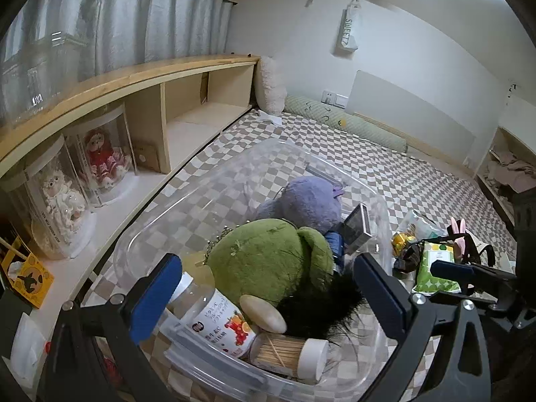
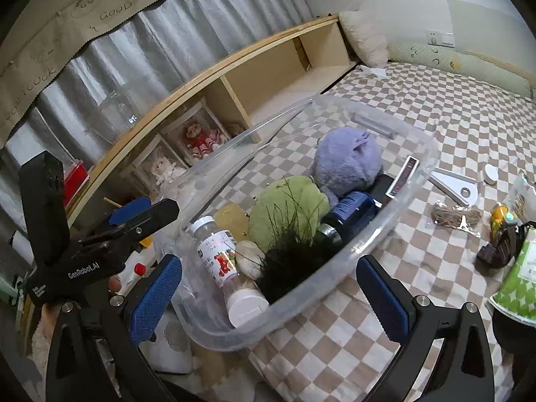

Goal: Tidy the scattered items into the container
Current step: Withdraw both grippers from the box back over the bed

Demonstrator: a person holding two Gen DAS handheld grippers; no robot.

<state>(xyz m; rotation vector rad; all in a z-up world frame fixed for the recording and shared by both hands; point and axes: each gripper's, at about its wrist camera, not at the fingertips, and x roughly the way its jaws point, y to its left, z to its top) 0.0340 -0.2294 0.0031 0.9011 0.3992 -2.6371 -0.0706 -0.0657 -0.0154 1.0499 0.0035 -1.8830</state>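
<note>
A clear plastic bin (image 1: 338, 164) (image 2: 425, 154) sits on the checked bedspread. In it lie a green plush (image 1: 268, 258) (image 2: 284, 207), a purple plush (image 1: 308, 201) (image 2: 348, 160), a candy bottle (image 1: 214, 318) (image 2: 217, 251), a toothpick jar (image 1: 288, 351), a black feathery item (image 1: 318, 305) and a blue can (image 2: 351, 211). My left gripper (image 1: 268, 294) is open and empty over the bin's near end. My right gripper (image 2: 268, 288) is open and empty at the bin's near corner. Loose items lie right of the bin: a green wipes pack (image 1: 435, 268) (image 2: 519, 281), twine (image 2: 455, 217), a yellow toy (image 1: 400, 241) (image 2: 500, 214).
A wooden shelf (image 1: 150, 77) with boxed dolls (image 1: 100, 164) runs along the left. A white bracket (image 2: 452, 184) and a small white disc (image 2: 490, 174) lie on the bed. Pillows (image 1: 271, 87) lie at the far wall. The left gripper shows in the right wrist view (image 2: 134, 221).
</note>
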